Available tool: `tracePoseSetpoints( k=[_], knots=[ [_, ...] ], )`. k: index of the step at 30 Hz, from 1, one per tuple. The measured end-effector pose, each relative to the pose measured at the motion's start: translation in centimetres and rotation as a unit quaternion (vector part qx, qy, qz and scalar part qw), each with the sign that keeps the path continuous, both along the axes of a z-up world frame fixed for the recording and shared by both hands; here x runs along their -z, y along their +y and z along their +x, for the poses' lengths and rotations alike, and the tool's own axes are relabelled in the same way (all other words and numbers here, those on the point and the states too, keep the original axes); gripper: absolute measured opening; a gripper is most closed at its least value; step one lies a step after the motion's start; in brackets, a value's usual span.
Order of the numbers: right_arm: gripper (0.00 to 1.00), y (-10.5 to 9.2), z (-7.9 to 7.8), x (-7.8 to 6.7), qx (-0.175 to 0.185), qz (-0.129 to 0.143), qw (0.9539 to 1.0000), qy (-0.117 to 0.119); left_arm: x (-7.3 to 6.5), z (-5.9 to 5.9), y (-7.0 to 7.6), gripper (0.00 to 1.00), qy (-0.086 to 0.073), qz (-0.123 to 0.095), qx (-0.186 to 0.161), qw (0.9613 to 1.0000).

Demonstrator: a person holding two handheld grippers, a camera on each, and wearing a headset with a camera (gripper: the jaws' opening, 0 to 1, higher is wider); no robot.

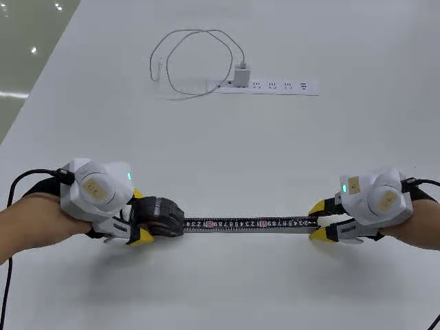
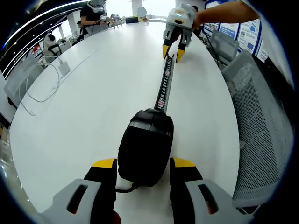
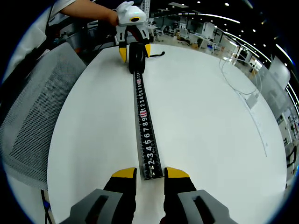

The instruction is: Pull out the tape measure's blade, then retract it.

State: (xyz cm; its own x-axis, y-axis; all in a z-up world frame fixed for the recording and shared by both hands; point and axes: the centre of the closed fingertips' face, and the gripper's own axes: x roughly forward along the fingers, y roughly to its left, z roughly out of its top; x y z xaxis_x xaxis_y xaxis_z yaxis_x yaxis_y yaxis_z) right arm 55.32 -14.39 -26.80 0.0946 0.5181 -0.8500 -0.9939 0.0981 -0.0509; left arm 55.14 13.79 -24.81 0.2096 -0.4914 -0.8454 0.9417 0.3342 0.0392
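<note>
A black tape measure case [image 1: 159, 216] lies on the white table [image 1: 227, 151], and my left gripper [image 1: 141, 216] is shut on it. In the left gripper view the case [image 2: 145, 144] sits between the yellow-tipped fingers of that gripper [image 2: 143, 163]. The numbered blade [image 1: 251, 223] is drawn out flat to the right along the table. Its far end lies between the tips of my right gripper [image 1: 317, 221], which close on its edges. The right gripper view has the blade's end [image 3: 152, 170] at my right gripper [image 3: 150, 173], and the blade [image 3: 142, 112] running back to the case [image 3: 135, 56].
A white power strip [image 1: 265, 86] with a plugged-in charger and a looped cable [image 1: 192, 62] lies at the far side of the table. A grey mesh chair [image 2: 261, 116] stands beside the table's near edge. A person sits far off in the left gripper view.
</note>
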Motion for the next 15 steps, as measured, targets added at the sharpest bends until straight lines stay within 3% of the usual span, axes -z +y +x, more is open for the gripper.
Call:
tracePoseSetpoints(
  k=[7, 10, 11, 15],
  knots=[
    [0.19, 0.01, -0.05, -0.06, 0.004, 0.002, 1.0000, 0.000, -0.15, 0.18, 0.03, 0.41, -0.004, -0.001, -0.001, 1.0000],
    [0.20, 0.10, 0.09, -0.38, 0.018, 0.014, 0.9997, 0.003, -0.21, 0.02, -0.01, 0.38, 0.001, -0.004, -0.002, 1.0000],
    [0.20, 0.40, 0.03, -0.61, 0.033, 0.030, 0.9989, 0.013, -0.22, 0.06, 0.04, 0.38, -0.001, -0.004, -0.002, 1.0000],
    [0.22, 0.56, 0.12, -0.84, 0.049, 0.043, 0.9977, 0.020, -0.33, 0.10, 0.29, 0.41, 0.000, -0.008, -0.015, 0.9999]
  ],
)
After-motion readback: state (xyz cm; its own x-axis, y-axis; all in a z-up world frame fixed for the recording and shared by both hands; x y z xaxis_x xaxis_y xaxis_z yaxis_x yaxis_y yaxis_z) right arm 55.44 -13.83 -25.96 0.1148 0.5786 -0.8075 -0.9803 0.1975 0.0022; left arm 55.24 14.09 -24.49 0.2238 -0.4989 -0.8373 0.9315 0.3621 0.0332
